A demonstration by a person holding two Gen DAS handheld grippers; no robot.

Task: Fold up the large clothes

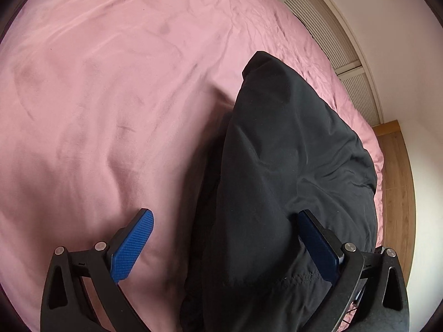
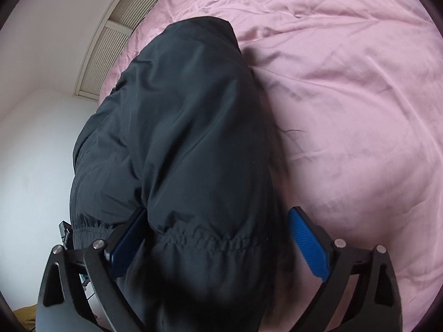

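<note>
A large dark grey jacket (image 1: 290,152) lies bunched on a pink bedsheet (image 1: 110,96). In the left wrist view my left gripper (image 1: 225,225) is open, its blue pads (image 1: 133,246) wide apart, with the jacket's lower part lying between them and against the right pad. In the right wrist view the same jacket (image 2: 180,124) fills the centre, its elastic gathered hem (image 2: 210,239) nearest the camera. My right gripper (image 2: 218,225) is open, its pads (image 2: 310,246) set on either side of the hem, not pinching it.
The pink bed (image 2: 346,96) spreads wide beside the jacket. A white wall with slatted panels (image 1: 332,27) borders the bed's far side. A wooden floor strip (image 1: 396,193) runs along the bed edge. A white wall (image 2: 33,138) is close on the left.
</note>
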